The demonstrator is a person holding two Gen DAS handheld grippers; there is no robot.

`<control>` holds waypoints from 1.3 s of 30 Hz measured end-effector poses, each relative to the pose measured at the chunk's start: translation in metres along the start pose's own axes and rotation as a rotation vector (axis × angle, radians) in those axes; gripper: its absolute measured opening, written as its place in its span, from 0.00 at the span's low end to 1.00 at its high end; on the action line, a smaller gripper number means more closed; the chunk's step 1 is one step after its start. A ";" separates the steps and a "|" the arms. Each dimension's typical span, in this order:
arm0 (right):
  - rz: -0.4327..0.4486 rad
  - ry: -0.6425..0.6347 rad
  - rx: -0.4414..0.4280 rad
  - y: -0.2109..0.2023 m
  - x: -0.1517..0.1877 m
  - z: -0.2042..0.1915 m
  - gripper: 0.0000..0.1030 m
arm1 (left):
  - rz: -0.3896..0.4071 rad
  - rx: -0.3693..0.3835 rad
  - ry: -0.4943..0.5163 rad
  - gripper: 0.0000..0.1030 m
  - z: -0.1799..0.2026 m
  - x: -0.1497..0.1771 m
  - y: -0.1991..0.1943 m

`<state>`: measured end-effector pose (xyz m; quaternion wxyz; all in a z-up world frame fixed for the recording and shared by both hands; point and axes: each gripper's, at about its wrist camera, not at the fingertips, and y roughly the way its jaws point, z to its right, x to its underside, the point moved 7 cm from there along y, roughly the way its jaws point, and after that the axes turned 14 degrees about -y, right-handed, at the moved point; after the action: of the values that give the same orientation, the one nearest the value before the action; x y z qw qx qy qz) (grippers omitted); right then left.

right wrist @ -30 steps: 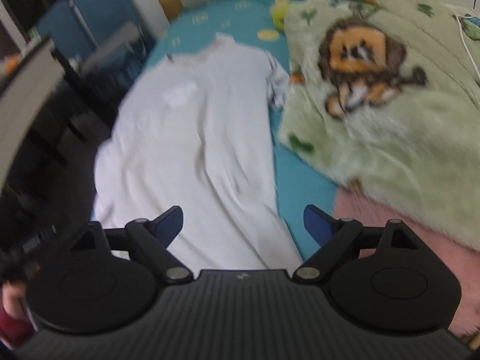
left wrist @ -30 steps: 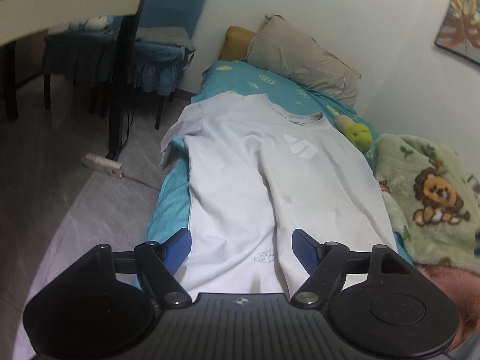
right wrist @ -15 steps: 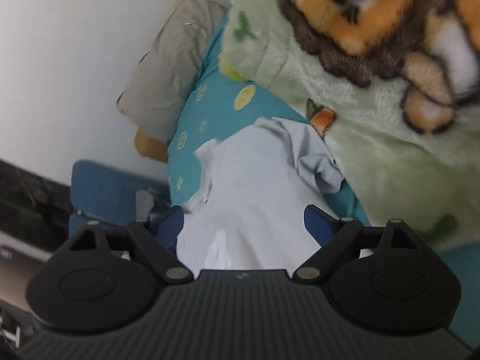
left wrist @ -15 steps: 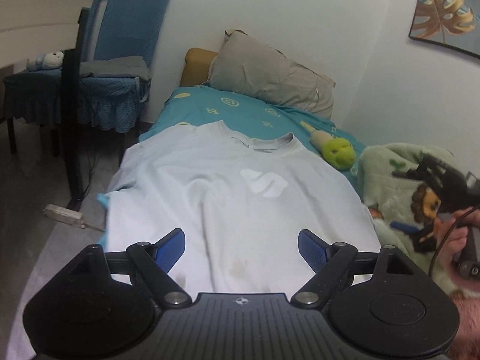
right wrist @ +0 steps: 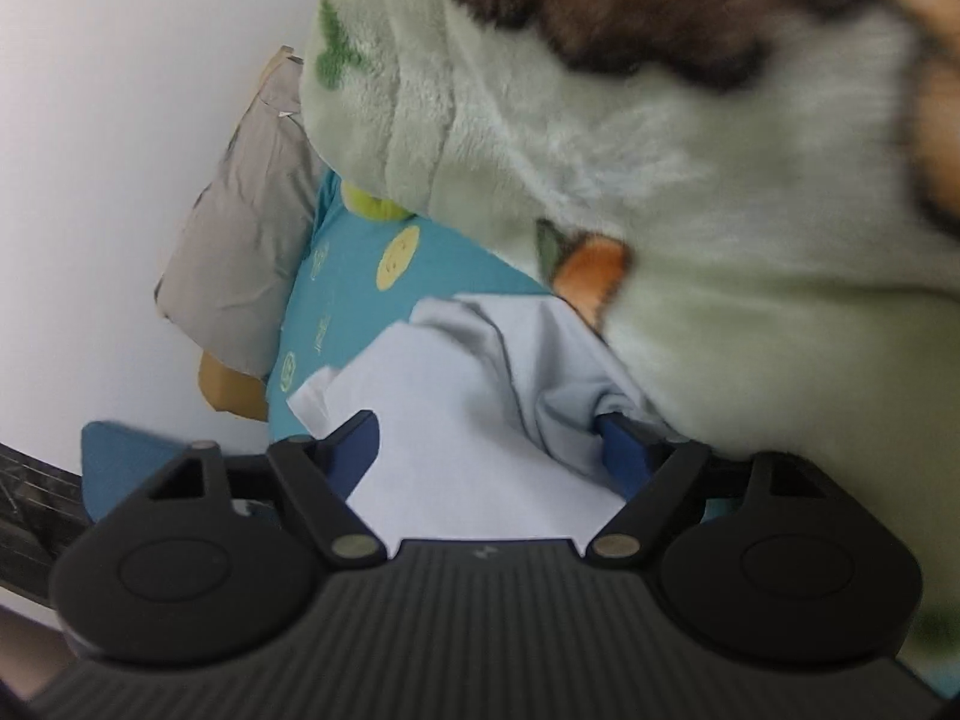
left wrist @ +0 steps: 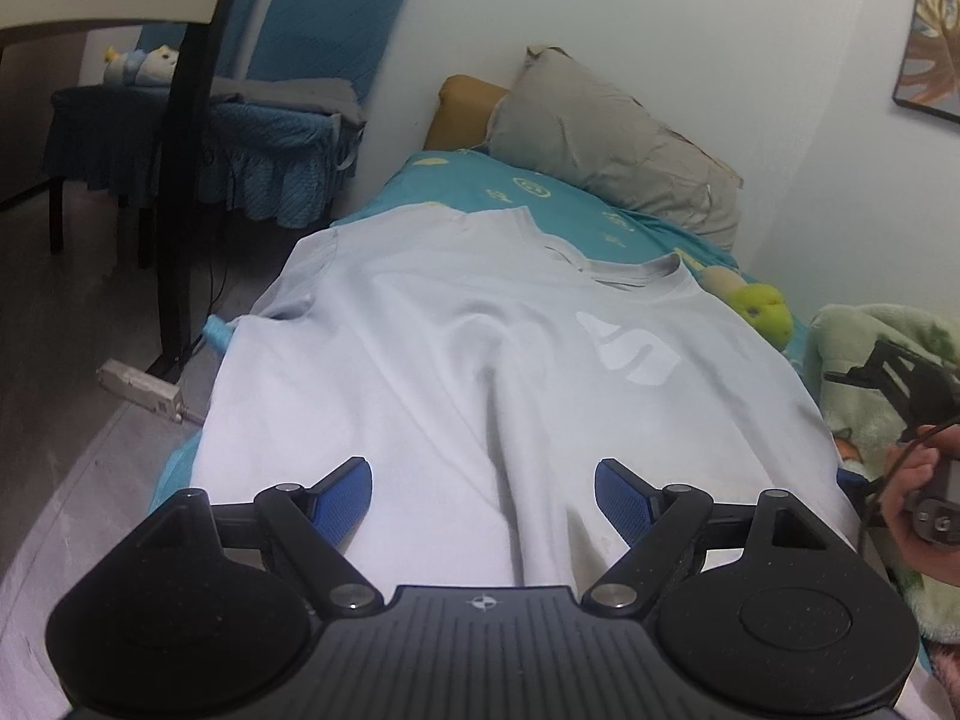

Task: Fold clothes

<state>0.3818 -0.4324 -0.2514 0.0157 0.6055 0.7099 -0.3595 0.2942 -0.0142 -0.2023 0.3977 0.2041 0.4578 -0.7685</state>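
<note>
Where pale T-shirt (left wrist: 480,372) covers teal bed (left wrist: 558,204), white wall (left wrist: 600,18)

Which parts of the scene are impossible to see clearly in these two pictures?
- T-shirt hem, left wrist view: hidden behind the left gripper body.
- Right sleeve end, right wrist view: tucked under the blanket.
- Lion print on the blanket, right wrist view: blurred and cut by the top edge.
- Right gripper, left wrist view: cut by the right edge.
- Toy: partly behind the T-shirt.
</note>
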 end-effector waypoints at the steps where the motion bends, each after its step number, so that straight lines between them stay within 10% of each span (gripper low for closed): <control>1: 0.009 0.002 -0.004 0.006 -0.001 -0.002 0.81 | 0.001 0.004 -0.007 0.81 -0.001 0.000 -0.001; 6: 0.067 -0.052 0.001 0.029 -0.003 -0.016 0.80 | 0.008 0.007 0.034 0.81 0.001 0.006 -0.005; 11: 0.058 -0.161 0.090 0.037 -0.010 -0.009 0.14 | -0.002 0.025 -0.005 0.81 -0.001 0.006 -0.003; 16: 0.118 -0.511 0.099 0.027 -0.008 -0.058 0.14 | 0.003 0.033 -0.034 0.80 -0.005 0.004 -0.004; 22: 0.060 -1.123 -0.078 0.021 0.091 -0.158 0.13 | 0.017 0.031 -0.039 0.79 -0.004 0.001 -0.007; 26: -0.150 -1.238 -0.178 0.033 0.152 -0.174 0.26 | 0.034 0.023 -0.041 0.79 -0.006 -0.002 -0.010; 29: -0.212 -1.246 -0.235 0.029 0.161 -0.171 0.87 | 0.031 0.019 -0.044 0.79 -0.007 -0.002 -0.009; 39: -0.112 -1.144 -0.233 -0.093 0.117 -0.200 0.87 | 0.041 0.021 0.031 0.79 0.004 0.000 -0.013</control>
<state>0.3517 -0.2278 -0.1110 0.4438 0.2708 0.6544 -0.5490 0.2840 -0.0142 -0.1927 0.4040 0.2294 0.4516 -0.7617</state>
